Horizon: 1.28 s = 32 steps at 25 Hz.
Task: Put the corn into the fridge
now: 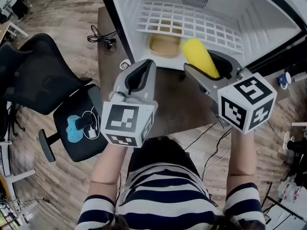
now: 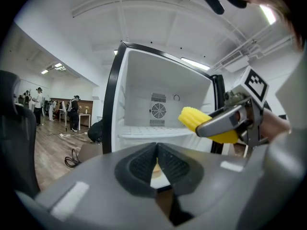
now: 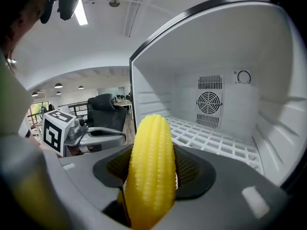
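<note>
Closest in, the left gripper (image 1: 139,78) hangs in front of the striped shirt (image 1: 165,202), pads pressed together on nothing. Beside it the right gripper (image 1: 211,67) is clamped on the corn (image 3: 149,164), pads on both flanks low on the cob, the blunt tip poking well forward towards the fridge (image 1: 261,25). The cob looks light and stiff, likely a plastic model. Its kernel ridges should give the pads bite, but it is round and tapered, so it could twist in the grip or roll once let go. That low hold suits laying it down tip first. Beyond, the fridge stands open. Its white grid shelf (image 1: 192,25) is bare, a fan vent (image 3: 209,101) on the back wall. Under the shelf sits a shallow tan tray (image 1: 164,45), apparently empty.
</note>
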Tool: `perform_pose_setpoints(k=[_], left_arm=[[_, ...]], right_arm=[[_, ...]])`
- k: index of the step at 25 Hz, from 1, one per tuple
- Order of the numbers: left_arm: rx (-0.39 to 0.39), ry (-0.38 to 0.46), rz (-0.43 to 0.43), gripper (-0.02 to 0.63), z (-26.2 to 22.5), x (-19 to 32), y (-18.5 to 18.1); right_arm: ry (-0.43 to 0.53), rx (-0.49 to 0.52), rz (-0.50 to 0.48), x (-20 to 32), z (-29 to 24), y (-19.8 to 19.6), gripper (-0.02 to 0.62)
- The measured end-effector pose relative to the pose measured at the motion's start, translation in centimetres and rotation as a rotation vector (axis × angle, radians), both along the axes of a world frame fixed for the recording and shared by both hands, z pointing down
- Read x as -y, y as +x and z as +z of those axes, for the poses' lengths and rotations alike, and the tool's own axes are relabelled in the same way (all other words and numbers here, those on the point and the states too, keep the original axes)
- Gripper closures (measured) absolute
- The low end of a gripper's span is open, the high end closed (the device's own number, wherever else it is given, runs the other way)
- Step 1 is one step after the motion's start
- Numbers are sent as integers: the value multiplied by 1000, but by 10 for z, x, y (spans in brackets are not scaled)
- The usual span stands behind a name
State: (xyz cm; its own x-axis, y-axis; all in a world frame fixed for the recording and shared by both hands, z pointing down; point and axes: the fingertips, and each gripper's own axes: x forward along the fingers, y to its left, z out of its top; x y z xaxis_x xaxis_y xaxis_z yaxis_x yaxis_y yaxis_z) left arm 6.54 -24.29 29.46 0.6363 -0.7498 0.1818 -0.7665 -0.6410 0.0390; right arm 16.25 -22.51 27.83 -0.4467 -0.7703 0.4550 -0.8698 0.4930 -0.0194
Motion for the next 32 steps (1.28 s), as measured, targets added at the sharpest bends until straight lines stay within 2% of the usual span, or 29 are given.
perform_pose_setpoints(k=[9,17,27,32], left_arm=[[6,44,-77,606,0,21,3],[-9,71,-102,606,-3,33,8],[1,81,-127,606,3,40,7],[-26,74,-132,606,3,42,5]], right_arm=[[56,-66,-64,44,-23,2,339],[78,-157,-75,89,-37,16,339],[37,-228,-110,126,-17,17,339],[15,-253,-113,140,-8,15,339]])
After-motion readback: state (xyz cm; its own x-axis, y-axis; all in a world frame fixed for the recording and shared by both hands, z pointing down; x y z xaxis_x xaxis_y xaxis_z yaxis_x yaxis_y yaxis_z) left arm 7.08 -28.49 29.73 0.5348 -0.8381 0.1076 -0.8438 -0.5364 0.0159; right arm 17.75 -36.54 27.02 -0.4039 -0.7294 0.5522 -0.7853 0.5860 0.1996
